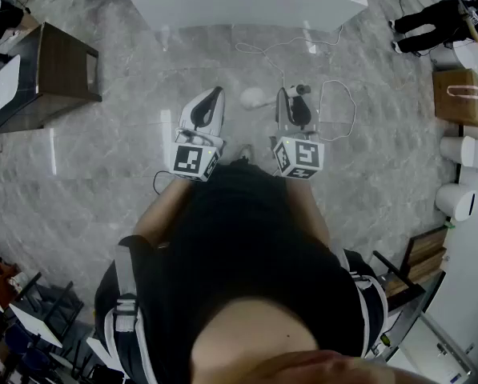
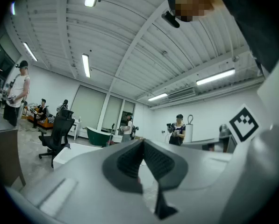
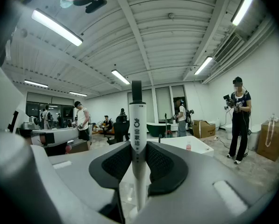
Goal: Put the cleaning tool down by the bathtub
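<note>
The cleaning tool [image 3: 138,120] is a white handle with a black tip. It stands upright between the pads of my right gripper [image 3: 138,144], which is shut on it. From above, the tool's top [image 1: 302,90] pokes out at the right gripper [image 1: 291,96]. My left gripper [image 1: 211,96] is beside it at the same height, its pads [image 2: 130,160] together with nothing between them. The white bathtub [image 1: 222,6] lies across the floor ahead of both grippers, and its rim [image 3: 195,144] also shows past the right jaws.
A small white rounded thing [image 1: 253,97] lies on the grey tiled floor between the gripper tips. White cables [image 1: 339,110] trail ahead on the right. A dark table [image 1: 62,62] stands left; a brown bag [image 1: 461,94] and white cylinders [image 1: 463,152] right. People stand around.
</note>
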Tool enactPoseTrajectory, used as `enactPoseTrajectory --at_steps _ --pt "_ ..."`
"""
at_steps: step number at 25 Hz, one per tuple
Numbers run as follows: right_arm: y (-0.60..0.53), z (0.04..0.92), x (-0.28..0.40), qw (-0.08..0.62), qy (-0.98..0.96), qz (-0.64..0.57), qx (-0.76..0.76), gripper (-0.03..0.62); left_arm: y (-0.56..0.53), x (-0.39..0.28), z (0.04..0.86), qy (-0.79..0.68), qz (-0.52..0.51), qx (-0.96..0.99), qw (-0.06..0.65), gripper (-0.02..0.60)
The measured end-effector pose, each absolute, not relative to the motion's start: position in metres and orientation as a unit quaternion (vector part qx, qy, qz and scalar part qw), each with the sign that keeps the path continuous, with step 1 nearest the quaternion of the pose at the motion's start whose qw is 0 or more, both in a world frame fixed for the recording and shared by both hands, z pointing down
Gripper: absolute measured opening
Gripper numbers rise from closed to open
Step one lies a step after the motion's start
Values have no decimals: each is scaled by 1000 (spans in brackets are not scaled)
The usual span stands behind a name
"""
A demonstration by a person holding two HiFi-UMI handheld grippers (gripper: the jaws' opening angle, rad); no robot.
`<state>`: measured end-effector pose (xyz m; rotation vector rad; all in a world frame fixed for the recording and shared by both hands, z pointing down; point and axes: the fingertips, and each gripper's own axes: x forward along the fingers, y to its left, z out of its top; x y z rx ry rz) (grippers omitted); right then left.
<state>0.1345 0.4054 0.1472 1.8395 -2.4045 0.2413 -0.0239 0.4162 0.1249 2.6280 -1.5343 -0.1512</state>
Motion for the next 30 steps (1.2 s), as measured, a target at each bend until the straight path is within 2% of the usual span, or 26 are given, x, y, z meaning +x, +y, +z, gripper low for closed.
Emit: enactPoseTrajectory --at_steps 30 --pt "419 147 89 47 -766 76 637 99 421 -88 146 -487 -50 870 65 9"
